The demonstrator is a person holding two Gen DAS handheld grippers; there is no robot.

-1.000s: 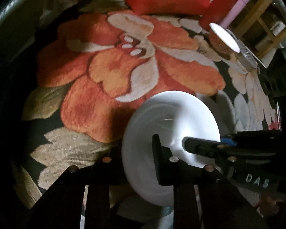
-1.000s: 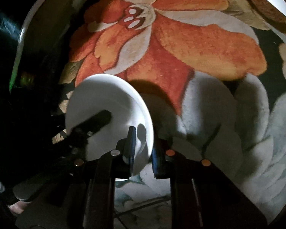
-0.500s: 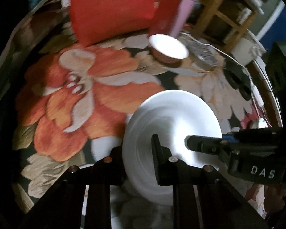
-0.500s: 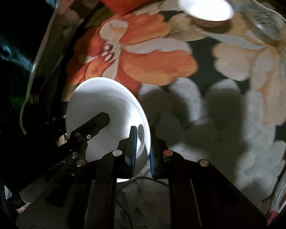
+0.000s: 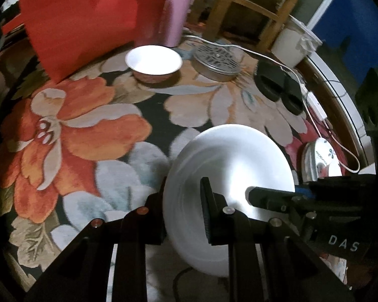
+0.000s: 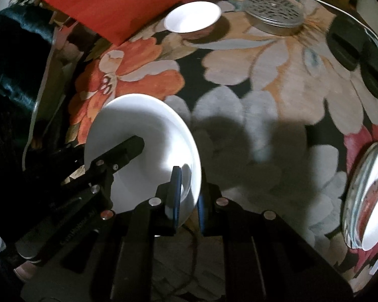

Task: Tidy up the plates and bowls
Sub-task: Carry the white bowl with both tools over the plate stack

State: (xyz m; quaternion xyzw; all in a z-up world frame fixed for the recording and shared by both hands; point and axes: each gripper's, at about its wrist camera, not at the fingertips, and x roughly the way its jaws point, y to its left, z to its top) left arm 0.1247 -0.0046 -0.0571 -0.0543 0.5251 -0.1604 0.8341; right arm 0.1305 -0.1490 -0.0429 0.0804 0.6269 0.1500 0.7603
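Plate (image 5: 229, 161) white, one, pinched at opposite rims by two hand-held grippers, left (image 5: 182, 214), right (image 6: 187, 191), one bowl (image 5: 153, 61) beyond.

Patterned plate (image 6: 368, 196), seemingly stacked, edge-cropped.

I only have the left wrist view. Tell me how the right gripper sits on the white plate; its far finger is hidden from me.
Observer: The right gripper straddles the rim of the white plate, with a blue-padded finger on the inner face and the other behind, shut on it.
Operator: Report what lies off the table's left edge.
Observer: A glossy black mass, beside the red bag; I cannot tell what it is.
Operator: Now check the patterned dish on the right.
Observer: A broad stretch of tablecloth separates the patterned dish from the held plate.
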